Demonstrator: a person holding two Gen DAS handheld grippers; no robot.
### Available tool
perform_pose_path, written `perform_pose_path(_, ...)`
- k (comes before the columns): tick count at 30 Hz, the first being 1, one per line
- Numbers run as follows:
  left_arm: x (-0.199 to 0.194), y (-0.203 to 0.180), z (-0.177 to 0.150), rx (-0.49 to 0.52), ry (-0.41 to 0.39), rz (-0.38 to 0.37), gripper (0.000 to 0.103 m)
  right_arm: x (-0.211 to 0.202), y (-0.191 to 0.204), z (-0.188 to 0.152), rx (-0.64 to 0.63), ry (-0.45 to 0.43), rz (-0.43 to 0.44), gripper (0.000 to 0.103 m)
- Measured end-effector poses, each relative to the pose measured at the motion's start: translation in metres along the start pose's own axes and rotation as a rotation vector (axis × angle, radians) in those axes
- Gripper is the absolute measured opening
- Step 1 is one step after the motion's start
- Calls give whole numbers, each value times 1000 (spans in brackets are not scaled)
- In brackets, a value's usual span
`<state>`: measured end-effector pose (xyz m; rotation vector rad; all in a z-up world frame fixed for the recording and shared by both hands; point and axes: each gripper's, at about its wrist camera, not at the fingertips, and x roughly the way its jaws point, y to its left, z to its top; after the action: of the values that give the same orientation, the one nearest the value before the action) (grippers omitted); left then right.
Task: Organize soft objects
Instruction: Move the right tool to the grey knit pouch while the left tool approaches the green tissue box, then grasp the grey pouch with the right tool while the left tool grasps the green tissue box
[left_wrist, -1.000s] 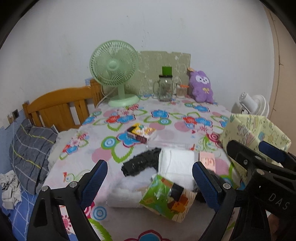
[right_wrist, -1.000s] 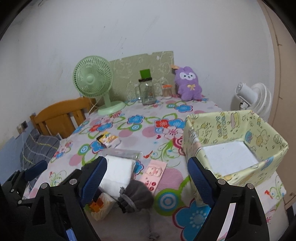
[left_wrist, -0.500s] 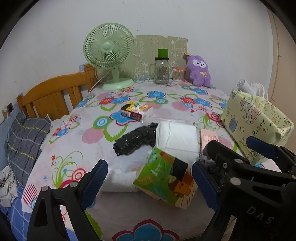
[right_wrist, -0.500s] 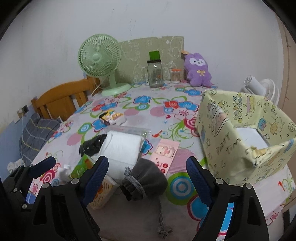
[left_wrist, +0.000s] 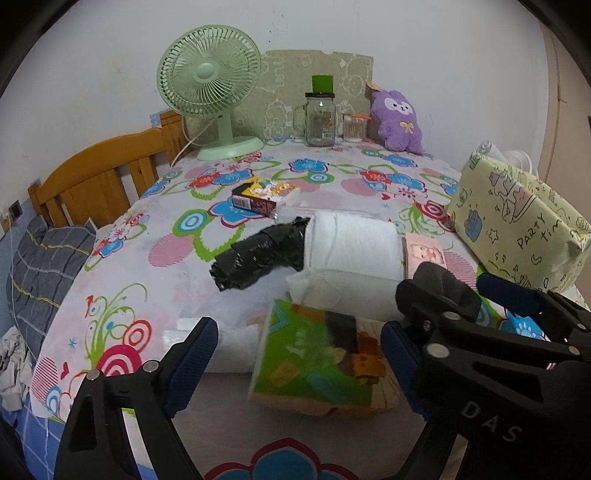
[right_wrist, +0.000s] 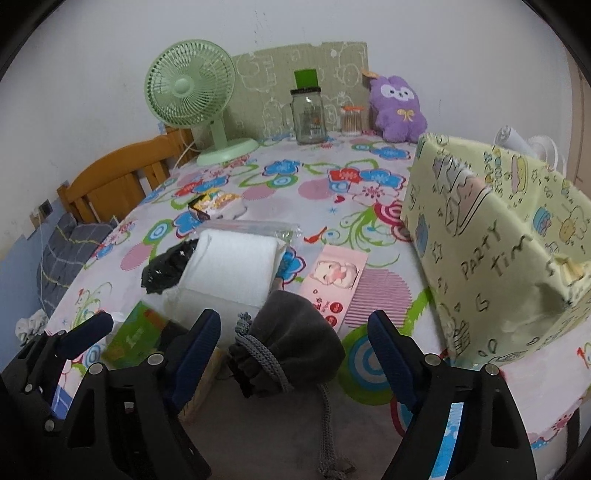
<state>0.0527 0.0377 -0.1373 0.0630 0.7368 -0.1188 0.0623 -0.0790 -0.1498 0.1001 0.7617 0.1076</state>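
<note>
**newbie_umi:** so the grey drawstring pouch (right_wrist: 295, 332) sits dead centre between the right gripper (right_wrist: 295, 347) fingers, a bit ahead of the pads, nothing touching it; jaws wide but they've just been closing in; cord trails back toward the camera. The green tissue pack (left_wrist: 317, 354) lies the same way inside the left gripper (left_wrist: 295, 358): jaws spread, also easing in, pads clear of it on both sides. How would you take them?

**softgoods_dave:** my guess is each hand's lining up its own pick, and the yellow party box (right_wrist: 495, 236), off to the right of the right gripper, looks like the place they go; so for the pouch, get low and pinch the fat body, not the gathered neck, or it'll just slump out; watch that cord, it could snag on the cloth when you lift.

**newbie_umi:** and the tissues?

**softgoods_dave:** squeeze across the short width, gently, it'll crush; the loose tissue sticking out the far end may drag; beyond it the white padded roll (left_wrist: 351, 243) and the black crumpled bag (left_wrist: 258, 258) are touching each other, so leave those for a later pass; the two grippers are nearly side by side, so I'd lift one at a time.
</note>
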Motion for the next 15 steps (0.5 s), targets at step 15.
perform_pose_path(15, 4, -13, -8, 7, 21, 10, 89, 14, -6, -8, 32, 66, 0, 62)
